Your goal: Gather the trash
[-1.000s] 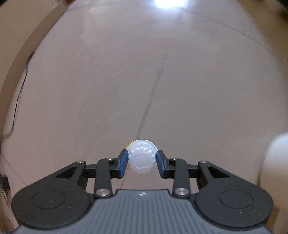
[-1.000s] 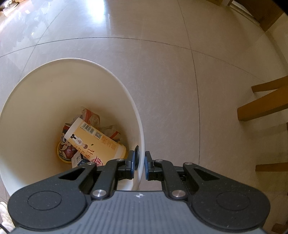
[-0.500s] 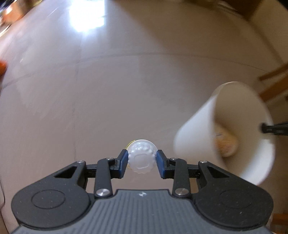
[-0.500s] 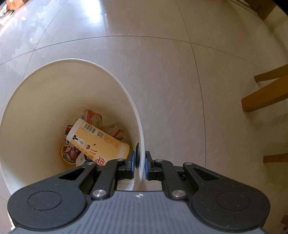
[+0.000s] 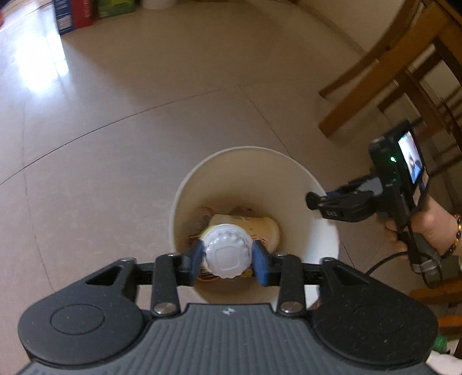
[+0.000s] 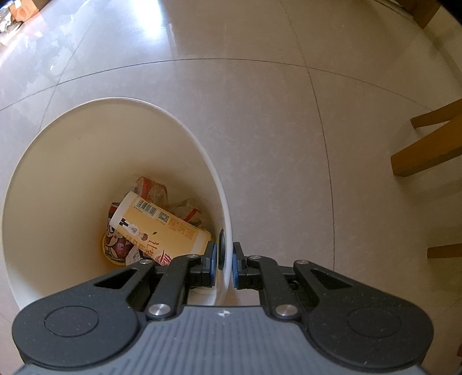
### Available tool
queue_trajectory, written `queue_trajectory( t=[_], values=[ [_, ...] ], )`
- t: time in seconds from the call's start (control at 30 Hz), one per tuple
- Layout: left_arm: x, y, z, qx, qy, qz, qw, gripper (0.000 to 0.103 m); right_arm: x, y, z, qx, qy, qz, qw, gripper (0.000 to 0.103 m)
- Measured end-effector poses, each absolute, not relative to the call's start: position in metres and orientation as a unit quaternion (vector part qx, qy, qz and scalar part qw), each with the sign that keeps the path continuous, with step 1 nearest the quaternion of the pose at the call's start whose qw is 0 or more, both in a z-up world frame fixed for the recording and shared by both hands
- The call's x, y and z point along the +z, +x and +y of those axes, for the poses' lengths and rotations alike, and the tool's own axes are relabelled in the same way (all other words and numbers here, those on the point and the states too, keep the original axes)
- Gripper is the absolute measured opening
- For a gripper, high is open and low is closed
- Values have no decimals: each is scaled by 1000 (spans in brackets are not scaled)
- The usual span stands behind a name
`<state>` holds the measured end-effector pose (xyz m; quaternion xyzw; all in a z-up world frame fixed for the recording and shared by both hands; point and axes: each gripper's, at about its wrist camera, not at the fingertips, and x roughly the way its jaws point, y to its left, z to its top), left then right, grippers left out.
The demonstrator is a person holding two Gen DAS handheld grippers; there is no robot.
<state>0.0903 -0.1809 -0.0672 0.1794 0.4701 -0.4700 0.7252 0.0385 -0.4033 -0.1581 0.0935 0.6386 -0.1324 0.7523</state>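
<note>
A small bottle with a white ribbed cap (image 5: 226,251) sits between the blue pads (image 5: 197,257) of my left gripper (image 5: 228,259), right above the mouth of the white bin (image 5: 184,199). The jaws are opening, and both pads still look to be against the cap. My right gripper (image 6: 223,264) is shut on the bin's rim (image 6: 228,230), one pad inside the wall and one outside. It also shows in the left wrist view as the right gripper (image 5: 313,200) at the bin's right rim, held by a hand (image 5: 433,228). Inside the bin lie a yellow drink cup (image 6: 161,228), a red can (image 6: 117,245) and wrappers.
The bin stands on a pale tiled floor (image 6: 288,115). Wooden chair legs (image 5: 384,66) rise at the right, and chair legs (image 6: 427,153) also show in the right wrist view. Boxes (image 5: 75,13) line the far wall.
My left gripper swung with the bottle from over bare floor to above the bin's mouth. The right gripper stayed on the rim.
</note>
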Motion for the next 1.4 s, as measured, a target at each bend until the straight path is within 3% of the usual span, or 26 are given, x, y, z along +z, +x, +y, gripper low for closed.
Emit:
queue_trajectory(
  t=[0.03, 0.1, 0.7, 0.8, 0.97, 1.07, 1.4],
  values=[
    [-68, 91, -184, -469, 183, 472, 724, 78, -158, 38, -403, -131, 93, 638, 753, 13],
    [-64, 86, -184, -465, 172, 469, 731, 84, -157, 38, -403, -129, 92, 638, 754, 13],
    [-65, 82, -158, -375, 199, 431, 796, 95, -147, 34, -400, -129, 86, 629, 762, 14],
    [-69, 79, -155, -350, 211, 421, 810, 95, -138, 32, -398, -128, 78, 628, 764, 27],
    [-69, 71, -155, -325, 226, 414, 820, 96, -117, 24, -393, -129, 66, 614, 776, 79],
    [-70, 67, -157, -317, 223, 424, 818, 97, -104, 20, -387, -125, 56, 608, 782, 96],
    [-63, 51, -156, -280, 220, 449, 820, 97, -68, 5, -354, -115, 61, 610, 782, 103]
  ],
)
